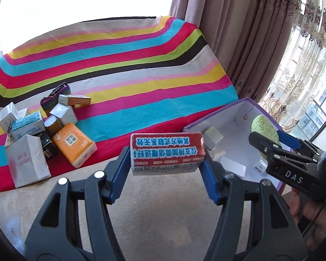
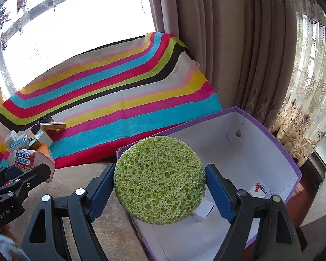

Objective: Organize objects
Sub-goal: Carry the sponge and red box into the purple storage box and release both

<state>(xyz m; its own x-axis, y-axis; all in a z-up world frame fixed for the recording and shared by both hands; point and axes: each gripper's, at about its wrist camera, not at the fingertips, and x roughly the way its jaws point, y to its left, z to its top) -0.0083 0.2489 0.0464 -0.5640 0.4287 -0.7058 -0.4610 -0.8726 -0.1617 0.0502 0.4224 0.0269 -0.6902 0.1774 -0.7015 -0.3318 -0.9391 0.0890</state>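
Observation:
My left gripper [image 1: 166,175] is shut on a red, white and blue printed packet [image 1: 166,154], held by its two ends just left of the purple box [image 1: 208,120]. Seen from the right wrist, that packet [image 2: 25,158] hangs at the far left. My right gripper [image 2: 159,188] is shut on a round green sponge [image 2: 159,179], held over the near left part of the open purple box [image 2: 293,165]. In the left wrist view the sponge [image 1: 264,130] and right gripper [image 1: 269,145] hang over the box's right side. A few small boxes [image 2: 259,190] lie on the box's white floor.
A pile of small cartons and an orange tissue pack [image 1: 74,144] lies at the left on the striped cloth [image 1: 128,80]. Beige cushion [image 1: 141,206] spreads below the grippers. Curtains [image 2: 217,43] and windows stand behind and to the right of the box.

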